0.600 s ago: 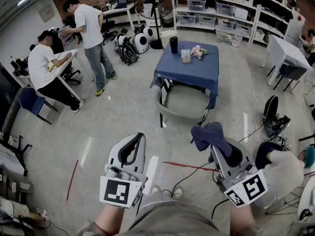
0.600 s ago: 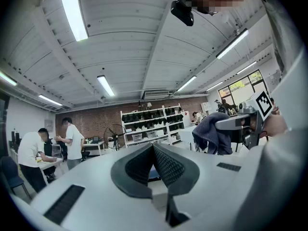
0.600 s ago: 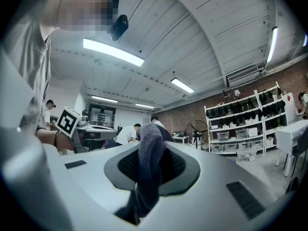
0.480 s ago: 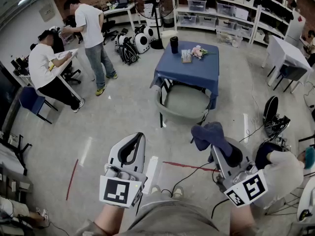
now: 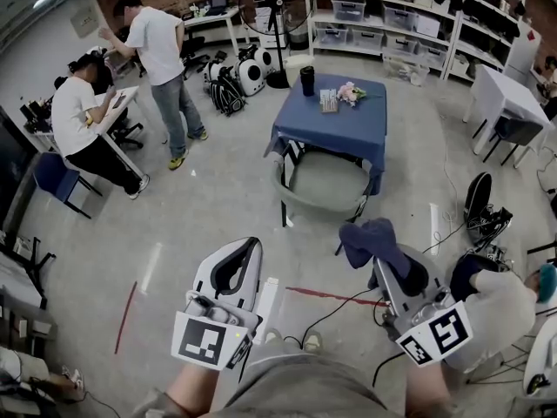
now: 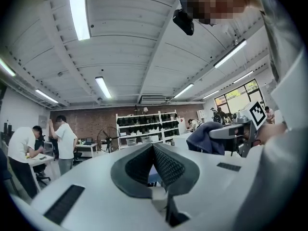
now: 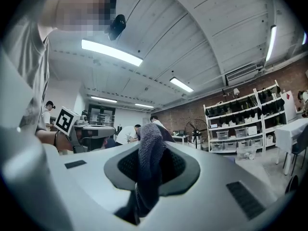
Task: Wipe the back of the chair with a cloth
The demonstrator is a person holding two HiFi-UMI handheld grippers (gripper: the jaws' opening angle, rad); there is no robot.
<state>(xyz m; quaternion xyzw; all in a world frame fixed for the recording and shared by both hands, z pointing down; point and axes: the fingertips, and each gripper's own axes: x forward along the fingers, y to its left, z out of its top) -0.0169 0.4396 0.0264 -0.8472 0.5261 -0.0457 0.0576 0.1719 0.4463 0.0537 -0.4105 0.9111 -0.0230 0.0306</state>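
Dark blue cloth [image 5: 365, 233] is being pinched by the right gripper [image 5: 383, 255], well short of the chair [image 5: 326, 181]. The left gripper [image 5: 244, 255] is being held pressed together, empty. Wiping is seemingly not yet being done.

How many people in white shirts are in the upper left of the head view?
2: a standing person at the top, a seated person lower left of them. Others may be hidden.

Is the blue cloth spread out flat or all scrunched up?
Scrunched up. The cloth is a bunched lump with folds hanging down, pinched in the right tool, not spread flat.
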